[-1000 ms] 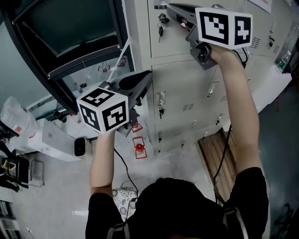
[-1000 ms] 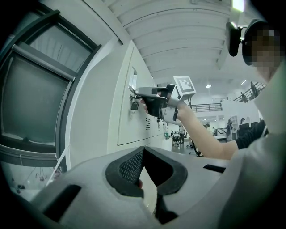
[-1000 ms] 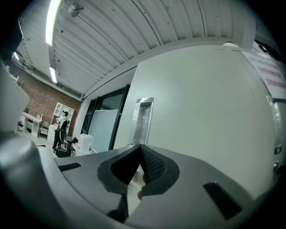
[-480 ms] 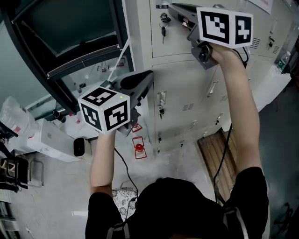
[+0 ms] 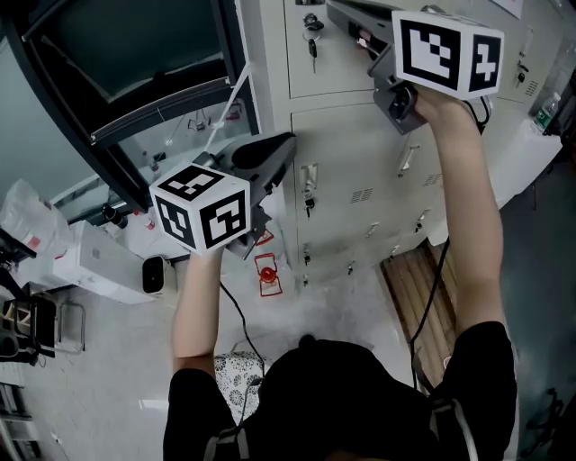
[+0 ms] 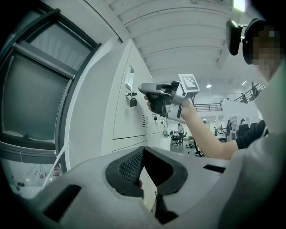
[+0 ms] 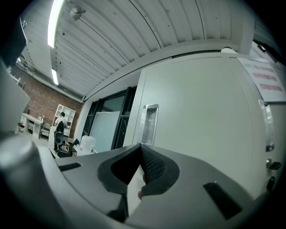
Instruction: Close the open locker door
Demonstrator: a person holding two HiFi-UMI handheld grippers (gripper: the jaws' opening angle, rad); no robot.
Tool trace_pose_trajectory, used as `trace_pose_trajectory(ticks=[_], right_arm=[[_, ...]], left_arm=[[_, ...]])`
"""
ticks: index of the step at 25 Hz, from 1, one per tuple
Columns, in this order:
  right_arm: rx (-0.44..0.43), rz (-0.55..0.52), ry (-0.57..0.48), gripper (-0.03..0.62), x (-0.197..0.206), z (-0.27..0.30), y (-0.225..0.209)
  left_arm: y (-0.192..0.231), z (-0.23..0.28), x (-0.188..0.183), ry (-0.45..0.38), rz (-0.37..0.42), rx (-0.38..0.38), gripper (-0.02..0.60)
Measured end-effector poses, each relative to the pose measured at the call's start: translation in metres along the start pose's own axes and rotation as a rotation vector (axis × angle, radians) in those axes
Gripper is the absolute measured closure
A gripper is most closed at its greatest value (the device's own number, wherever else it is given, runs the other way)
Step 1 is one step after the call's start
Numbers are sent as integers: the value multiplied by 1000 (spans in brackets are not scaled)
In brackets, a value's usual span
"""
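Note:
The beige locker bank (image 5: 360, 162) fills the top of the head view. Its upper door (image 5: 337, 63), with keys hanging from the lock (image 5: 310, 27), looks close to flush with the cabinet; I cannot tell if it is latched. My right gripper (image 5: 337, 11) is shut and empty, tips at that door near the lock. In the right gripper view the door's recessed handle (image 7: 149, 123) stands just beyond the shut right gripper (image 7: 140, 146). My left gripper (image 5: 288, 144) hangs lower, shut and empty, aimed at the cabinet's left edge. The left gripper view shows the left gripper (image 6: 143, 148) below the right gripper (image 6: 143, 88).
A dark-framed window (image 5: 126, 72) stands left of the lockers. On the floor are a white box (image 5: 99, 266), a red-and-white item (image 5: 267, 279) and a wooden pallet (image 5: 418, 288). Lower locker doors carry keys (image 5: 309, 203). A cable trails from each gripper.
The right gripper has shifted a little to the right along the locker face. The left gripper has hardly moved.

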State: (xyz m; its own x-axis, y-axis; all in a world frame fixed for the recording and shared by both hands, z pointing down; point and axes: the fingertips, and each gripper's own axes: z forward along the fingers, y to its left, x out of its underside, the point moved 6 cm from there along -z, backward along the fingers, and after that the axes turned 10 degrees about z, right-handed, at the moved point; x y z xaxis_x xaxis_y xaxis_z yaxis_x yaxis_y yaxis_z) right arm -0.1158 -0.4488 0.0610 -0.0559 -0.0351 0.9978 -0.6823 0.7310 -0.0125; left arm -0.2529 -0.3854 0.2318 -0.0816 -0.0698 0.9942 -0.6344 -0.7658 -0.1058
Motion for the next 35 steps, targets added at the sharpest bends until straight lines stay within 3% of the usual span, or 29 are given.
trace_pose_trajectory(ticks=[21, 35], right_arm=[[-14, 50, 21, 589, 22, -122, -19], [33, 88, 115, 589, 73, -258, -32]], left_arm=[[-101, 21, -13, 4, -17, 0, 565], [-234, 49, -24, -42, -65, 57, 565]])
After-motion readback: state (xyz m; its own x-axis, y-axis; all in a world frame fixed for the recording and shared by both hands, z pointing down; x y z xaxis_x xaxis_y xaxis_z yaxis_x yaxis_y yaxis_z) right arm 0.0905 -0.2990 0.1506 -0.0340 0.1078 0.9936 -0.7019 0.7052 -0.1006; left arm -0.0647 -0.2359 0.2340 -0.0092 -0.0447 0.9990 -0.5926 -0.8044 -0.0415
